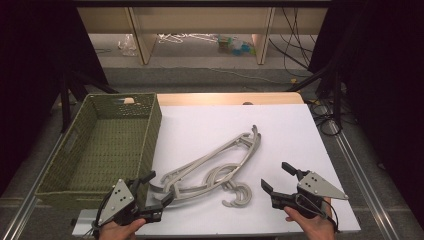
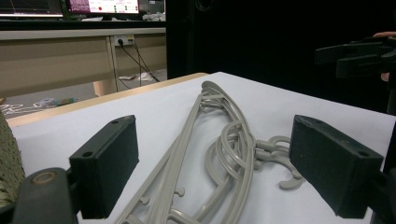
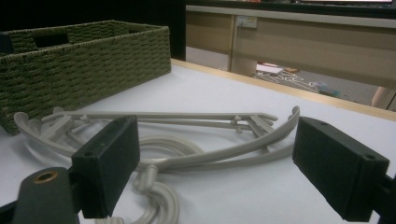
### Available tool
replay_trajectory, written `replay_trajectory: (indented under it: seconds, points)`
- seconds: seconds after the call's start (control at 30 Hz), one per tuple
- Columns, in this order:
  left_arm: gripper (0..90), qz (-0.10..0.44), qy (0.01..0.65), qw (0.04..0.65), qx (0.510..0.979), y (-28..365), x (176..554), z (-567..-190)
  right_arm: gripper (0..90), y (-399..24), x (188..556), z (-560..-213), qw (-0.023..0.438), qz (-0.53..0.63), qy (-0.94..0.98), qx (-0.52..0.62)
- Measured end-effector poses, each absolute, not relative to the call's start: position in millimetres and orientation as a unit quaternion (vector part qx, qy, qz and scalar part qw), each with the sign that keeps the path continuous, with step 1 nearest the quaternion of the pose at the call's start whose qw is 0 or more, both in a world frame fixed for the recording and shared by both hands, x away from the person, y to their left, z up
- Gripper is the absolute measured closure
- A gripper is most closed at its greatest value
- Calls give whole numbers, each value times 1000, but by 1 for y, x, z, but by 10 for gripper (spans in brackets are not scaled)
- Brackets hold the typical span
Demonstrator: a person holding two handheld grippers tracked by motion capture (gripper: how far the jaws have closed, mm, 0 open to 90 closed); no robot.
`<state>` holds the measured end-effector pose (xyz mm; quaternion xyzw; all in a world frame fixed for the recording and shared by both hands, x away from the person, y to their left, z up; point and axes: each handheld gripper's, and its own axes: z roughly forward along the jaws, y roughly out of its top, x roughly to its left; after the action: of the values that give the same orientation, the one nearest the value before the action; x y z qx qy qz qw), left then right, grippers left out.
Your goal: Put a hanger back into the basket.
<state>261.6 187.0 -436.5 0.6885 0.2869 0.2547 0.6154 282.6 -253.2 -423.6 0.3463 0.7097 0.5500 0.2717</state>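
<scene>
Grey plastic hangers (image 1: 215, 167) lie flat, stacked and tangled — beside the green woven basket (image 1: 107, 145).

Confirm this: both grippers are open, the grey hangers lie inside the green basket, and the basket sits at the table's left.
Not quite. The grey hangers lie on the white table beside the green basket, as the high view shows. The left gripper and right gripper are open.

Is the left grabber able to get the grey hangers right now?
Probably yes. The left gripper is open, and the grey hangers lie on the white table right ahead of its jaws, with nothing between them.
</scene>
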Motion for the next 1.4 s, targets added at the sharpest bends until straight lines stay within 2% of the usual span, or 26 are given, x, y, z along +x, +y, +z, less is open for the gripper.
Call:
replay_trajectory:
  seconds: [0.43,0.53,0.63,0.7,0.9,0.93,0.97,1.2,1.4]
  points:
    - [156,242,278,600,710,174,261,-441,160,-252,283,-424,275,549,708,349]
    - [159,239,270,585,727,164,266,-443,160,-253,284,-425,269,548,712,348]
    - [166,225,260,543,766,146,272,-448,160,-253,284,-425,267,549,712,347]
    - [207,205,252,520,790,138,275,-450,160,-252,285,-426,269,554,708,347]
    - [270,194,221,457,840,111,284,-454,161,-252,285,-425,268,549,711,349]
    - [319,183,199,430,861,100,289,-455,161,-252,285,-425,269,550,710,349]
    - [328,185,193,412,871,94,291,-456,161,-252,285,-425,268,549,711,349]
    - [387,173,208,354,895,77,312,-464,163,-253,285,-426,262,549,714,346]
    - [512,148,218,330,906,66,327,-471,167,-251,286,-427,262,556,711,343]
